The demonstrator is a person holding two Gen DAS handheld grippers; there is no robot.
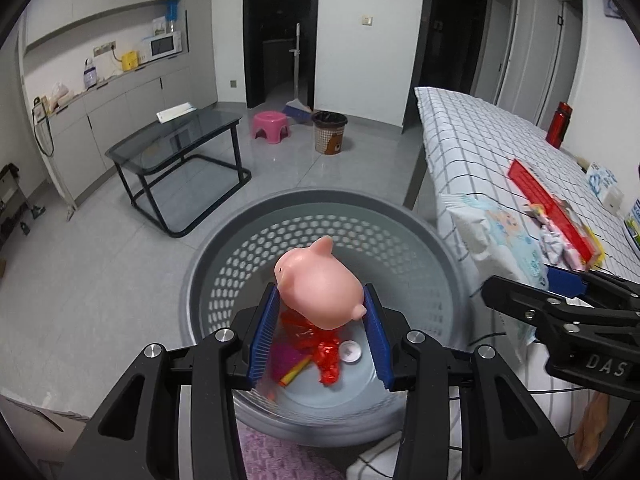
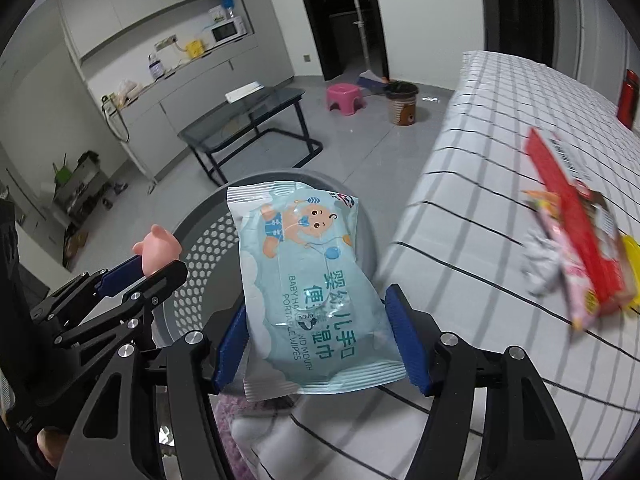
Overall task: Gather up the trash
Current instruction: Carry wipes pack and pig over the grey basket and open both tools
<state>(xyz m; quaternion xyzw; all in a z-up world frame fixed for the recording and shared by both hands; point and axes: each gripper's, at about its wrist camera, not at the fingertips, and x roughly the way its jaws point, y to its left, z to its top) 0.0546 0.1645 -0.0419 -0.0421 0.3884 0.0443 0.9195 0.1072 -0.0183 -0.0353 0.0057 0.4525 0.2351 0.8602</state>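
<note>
My left gripper (image 1: 320, 300) is shut on a pink pig toy (image 1: 320, 284), held right over the grey perforated basket (image 1: 224, 256). Inside the basket lie red foil wrappers (image 1: 326, 354), a pink and yellow piece (image 1: 290, 362) and a small white cap (image 1: 350, 351). My right gripper (image 2: 316, 320) is shut on a light blue pack of baby wipes (image 2: 304, 280), held above the basket's rim (image 2: 192, 216) beside the checked table edge. The left gripper (image 2: 148, 268) with the pig (image 2: 158, 250) shows at the left of the right wrist view.
A table with a checked cloth (image 1: 472, 136) stands to the right, bearing a red box (image 1: 552, 208), snack packets (image 2: 576, 276) and a red bottle (image 1: 560, 124). Farther off are a glass table (image 1: 176, 140), a pink stool (image 1: 271, 125) and a brown bin (image 1: 329, 132).
</note>
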